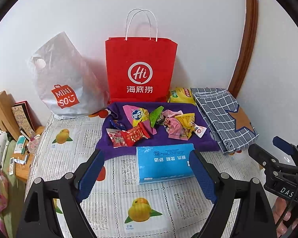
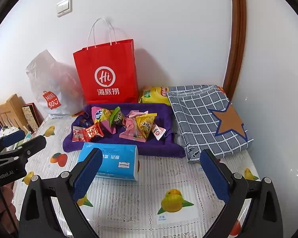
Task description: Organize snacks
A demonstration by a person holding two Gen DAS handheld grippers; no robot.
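Several small snack packets lie in a heap on a purple cloth at the back of the table. Among them are a red packet, a yellow triangular one and a pink one. A red paper bag stands upright behind them against the wall. My left gripper is open and empty, held in front of the cloth over a blue tissue pack. My right gripper is open and empty, to the right of the tissue pack.
A white plastic Miniso bag leans left of the red bag. A folded blue checked cloth lies at the right. A yellow packet sits behind the purple cloth. The fruit-print tablecloth drops off at the left edge.
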